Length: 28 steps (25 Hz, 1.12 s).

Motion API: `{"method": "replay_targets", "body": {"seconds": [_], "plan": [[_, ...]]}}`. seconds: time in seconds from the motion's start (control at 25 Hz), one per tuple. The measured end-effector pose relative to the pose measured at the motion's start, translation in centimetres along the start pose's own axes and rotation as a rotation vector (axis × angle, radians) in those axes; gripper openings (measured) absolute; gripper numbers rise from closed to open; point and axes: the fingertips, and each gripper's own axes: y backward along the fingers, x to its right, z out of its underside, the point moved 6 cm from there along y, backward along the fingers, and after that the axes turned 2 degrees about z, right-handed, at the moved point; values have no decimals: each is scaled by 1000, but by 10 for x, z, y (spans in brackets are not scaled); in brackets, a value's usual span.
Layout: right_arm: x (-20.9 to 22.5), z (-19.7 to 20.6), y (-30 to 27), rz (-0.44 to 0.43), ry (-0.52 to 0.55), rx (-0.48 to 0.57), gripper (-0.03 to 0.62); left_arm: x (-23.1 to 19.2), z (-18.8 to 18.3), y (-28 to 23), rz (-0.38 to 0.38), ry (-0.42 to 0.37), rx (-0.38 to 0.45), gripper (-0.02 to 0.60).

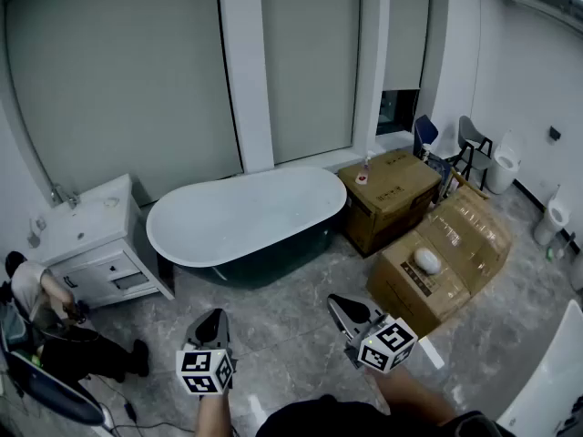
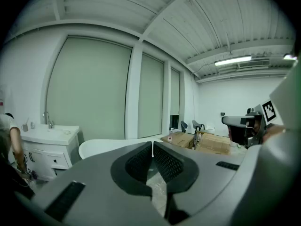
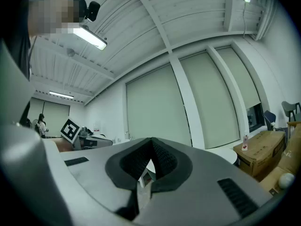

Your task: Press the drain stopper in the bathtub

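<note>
The white oval bathtub (image 1: pixel 246 215) with a dark outer shell stands by the window wall, a good stride ahead of both grippers. Its drain stopper does not show from here. My left gripper (image 1: pixel 212 317) is held low over the grey floor, in front of the tub, jaws closed tip to tip with nothing between them. My right gripper (image 1: pixel 337 301) hovers to its right, also shut and empty. In the left gripper view the tub's rim (image 2: pixel 101 145) appears beyond the closed left gripper (image 2: pixel 152 143). The right gripper view shows the closed right gripper (image 3: pixel 151 140) and part of the tub (image 3: pixel 228 154).
A white vanity with a sink (image 1: pixel 91 230) stands left of the tub, and a person (image 1: pixel 41 312) crouches beside it. Cardboard boxes (image 1: pixel 392 194) (image 1: pixel 451 253) fill the floor to the tub's right. Chairs (image 1: pixel 474 144) and a toilet (image 1: pixel 504 167) stand at the far right.
</note>
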Motion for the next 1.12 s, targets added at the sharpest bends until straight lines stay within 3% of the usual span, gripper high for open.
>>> {"method": "replay_targets", "body": {"seconds": [0.44, 0.64, 0.72, 1.12], "plan": [[37, 15, 17, -14, -29, -25, 9, 43, 9, -27, 21, -1, -44, 25], [43, 10, 29, -169, -3, -17, 12, 66, 2, -44, 26, -16, -41, 25], [50, 15, 36, -192, 25, -40, 12, 78, 5, -50, 37, -16, -45, 25], [104, 42, 33, -135, -72, -151, 12, 85, 19, -101, 49, 10, -98, 24]]}}
